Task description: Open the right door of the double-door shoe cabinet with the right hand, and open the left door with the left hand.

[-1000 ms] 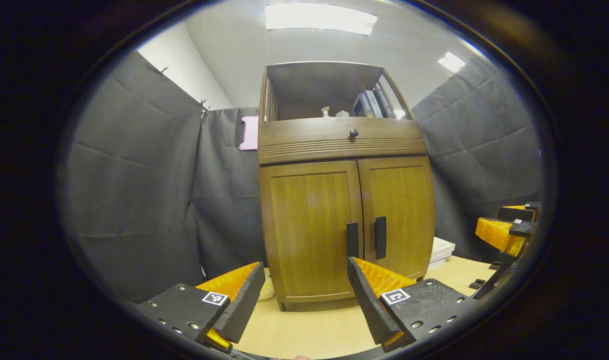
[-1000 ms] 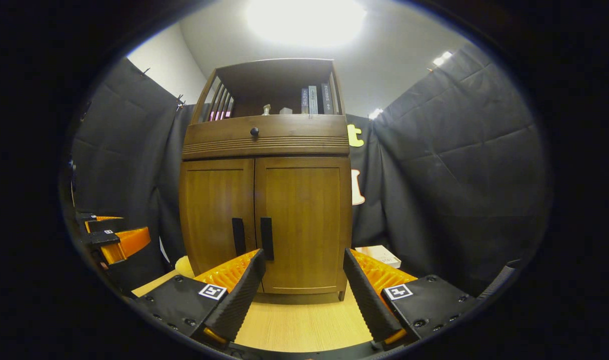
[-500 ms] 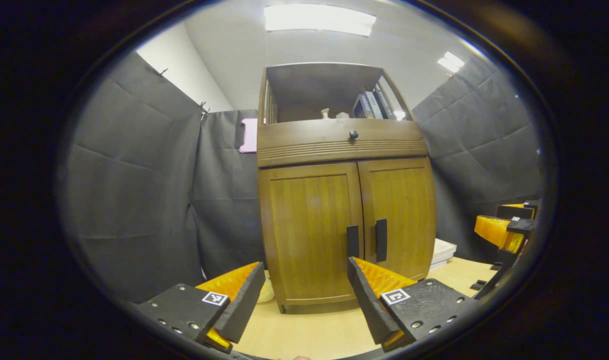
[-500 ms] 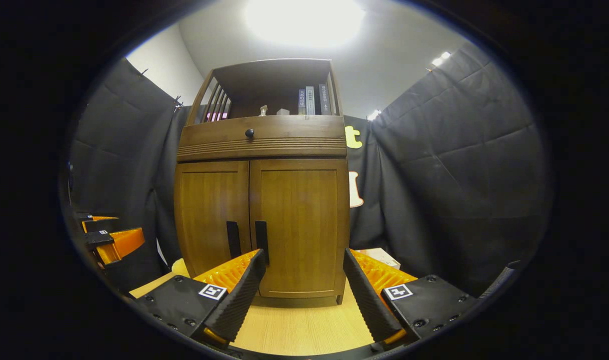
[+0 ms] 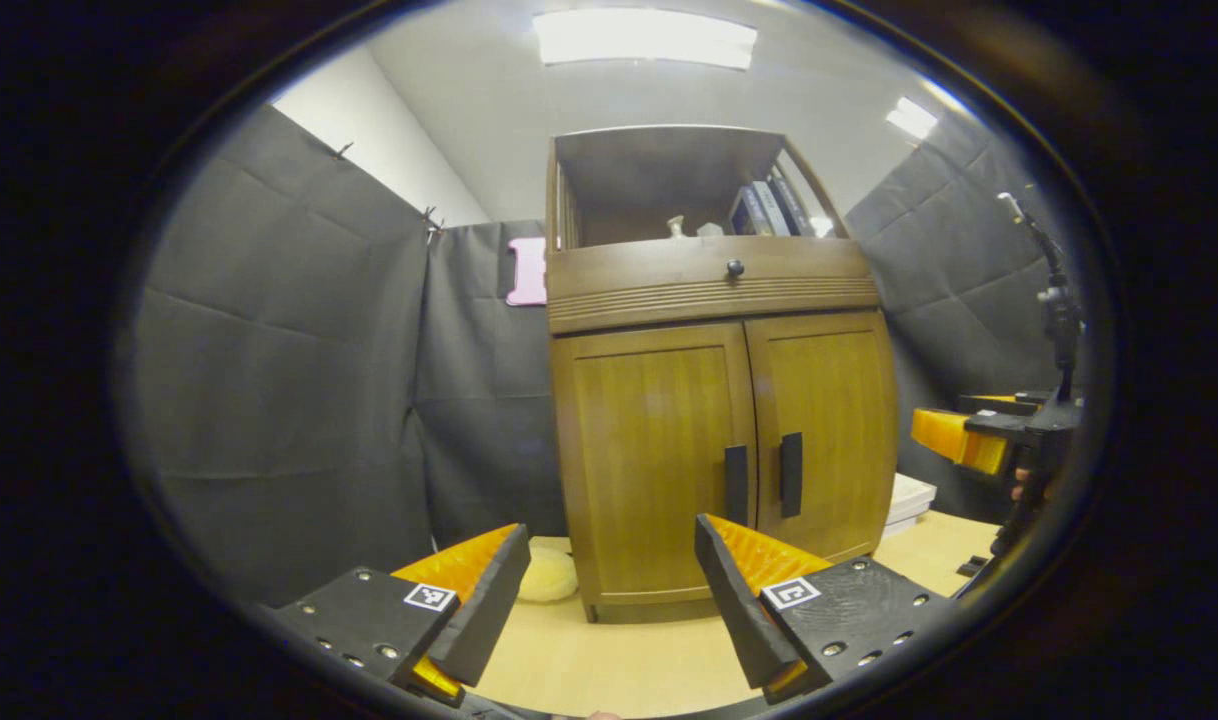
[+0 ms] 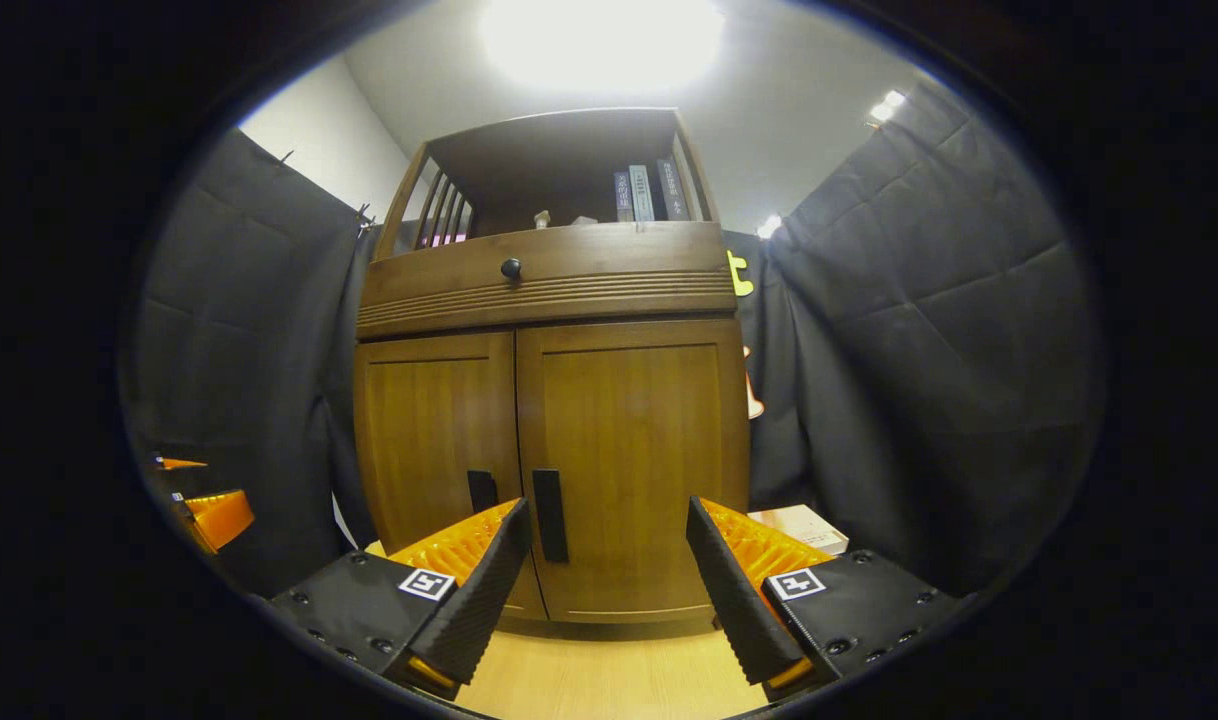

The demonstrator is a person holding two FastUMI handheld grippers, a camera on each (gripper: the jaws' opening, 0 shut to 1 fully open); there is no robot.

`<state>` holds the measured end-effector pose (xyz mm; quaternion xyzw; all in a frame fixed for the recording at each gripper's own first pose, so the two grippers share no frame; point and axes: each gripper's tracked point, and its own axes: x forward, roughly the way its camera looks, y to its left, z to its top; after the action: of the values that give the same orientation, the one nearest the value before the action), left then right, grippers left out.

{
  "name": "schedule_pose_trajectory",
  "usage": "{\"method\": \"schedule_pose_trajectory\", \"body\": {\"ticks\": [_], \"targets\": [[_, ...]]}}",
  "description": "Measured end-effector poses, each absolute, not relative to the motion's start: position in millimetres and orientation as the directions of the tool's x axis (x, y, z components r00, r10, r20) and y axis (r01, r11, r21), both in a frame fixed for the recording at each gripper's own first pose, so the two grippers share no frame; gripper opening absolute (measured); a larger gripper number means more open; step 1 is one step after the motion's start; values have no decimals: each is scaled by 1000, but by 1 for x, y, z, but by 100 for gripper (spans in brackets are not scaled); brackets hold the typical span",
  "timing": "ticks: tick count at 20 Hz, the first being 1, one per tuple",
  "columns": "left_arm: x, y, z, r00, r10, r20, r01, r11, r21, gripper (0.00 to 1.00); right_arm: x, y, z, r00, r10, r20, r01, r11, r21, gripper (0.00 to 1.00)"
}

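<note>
In the left gripper view we see the left gripper with jaws spread wide, holding nothing, over the wooden tabletop. A pale yellow soft object lies at the cabinet's left foot. The shoe cabinet stands ahead, both doors shut: left door with its dark handle, right door with its handle. At far right the right gripper hangs near the right door, apart from it. In the right gripper view we record its jaws spread, empty, facing the right door.
</note>
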<state>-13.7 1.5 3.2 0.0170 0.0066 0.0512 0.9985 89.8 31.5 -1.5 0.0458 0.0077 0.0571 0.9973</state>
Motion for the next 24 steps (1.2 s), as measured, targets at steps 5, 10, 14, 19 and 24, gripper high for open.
{"method": "schedule_pose_trajectory", "body": {"ticks": [5,10,14,19,24], "targets": [[-16,1,6,986,167,-16,-166,985,47,95,130,55,-16,989,138,-45,-134,987,84,98],[-23,9,11,971,239,-27,-238,970,54,95,164,70,-30,987,143,-70,-137,987,83,98],[-32,10,14,960,277,-42,-274,960,60,95,191,84,-41,984,153,-97,-145,986,86,96],[-33,12,17,951,308,-44,-304,950,71,95,221,105,-67,973,176,-152,-164,983,88,95],[-37,13,14,938,342,-65,-338,939,66,95,247,119,-85,966,177,-189,-160,982,104,88]]}}
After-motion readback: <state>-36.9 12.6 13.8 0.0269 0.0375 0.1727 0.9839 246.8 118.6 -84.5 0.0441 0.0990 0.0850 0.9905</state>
